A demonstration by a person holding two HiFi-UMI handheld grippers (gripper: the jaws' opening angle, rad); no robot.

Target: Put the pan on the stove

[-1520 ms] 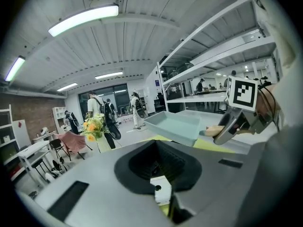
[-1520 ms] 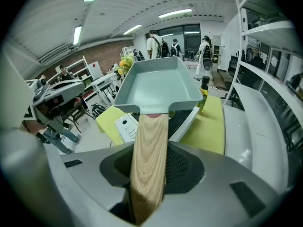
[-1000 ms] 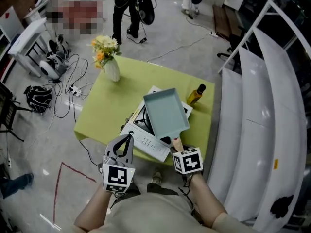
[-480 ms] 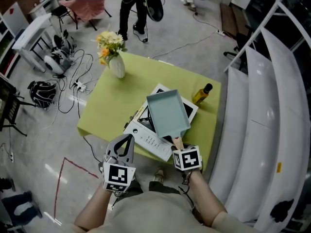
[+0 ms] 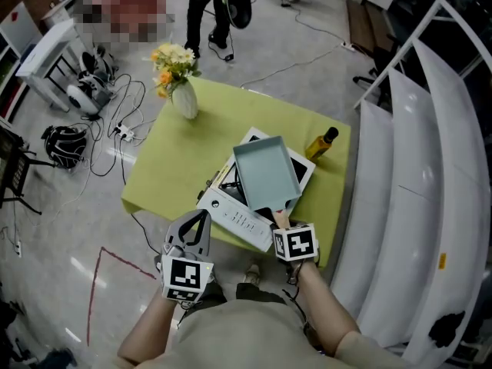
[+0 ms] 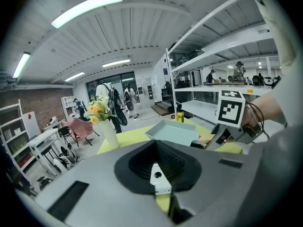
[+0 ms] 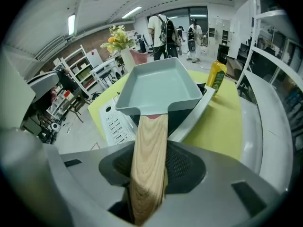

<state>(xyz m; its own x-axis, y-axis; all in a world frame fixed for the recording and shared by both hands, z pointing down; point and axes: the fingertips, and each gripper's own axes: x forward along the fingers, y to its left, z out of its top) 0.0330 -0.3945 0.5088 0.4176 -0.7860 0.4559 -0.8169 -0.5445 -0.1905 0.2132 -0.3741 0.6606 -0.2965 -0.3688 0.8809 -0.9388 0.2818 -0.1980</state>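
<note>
— What is shown, taken from the largest thing down?

— A yellow-green table (image 5: 173, 167) is seen from above. A white stove (image 5: 231, 215) is laid on its near right part, with a control strip on the near edge and a dark cooking plate (image 7: 182, 115) in the middle.

— And where is the pan found?

— The pale blue-grey rectangular pan (image 5: 265, 174) is held over the stove, above the cooking plate. It cannot be told whether its base is set down on the plate. Its wooden handle (image 7: 150, 150) is pointed back towards the person.

— What else is set on the table?

— A white vase (image 5: 185, 103) of yellow and orange flowers (image 5: 171, 60) is placed at the far left corner, well apart from the stove. A yellow bottle (image 5: 320, 144) with a dark cap is stood just beside the stove's far right side.

— How are the tongs held?

— The right gripper (image 7: 148, 176) is clamped on the handle, which is seen passing between its jaws. The left gripper (image 5: 197, 229) is kept off the table's near edge, left of the stove. Its jaws are brought together and nothing is seen between them.
</note>
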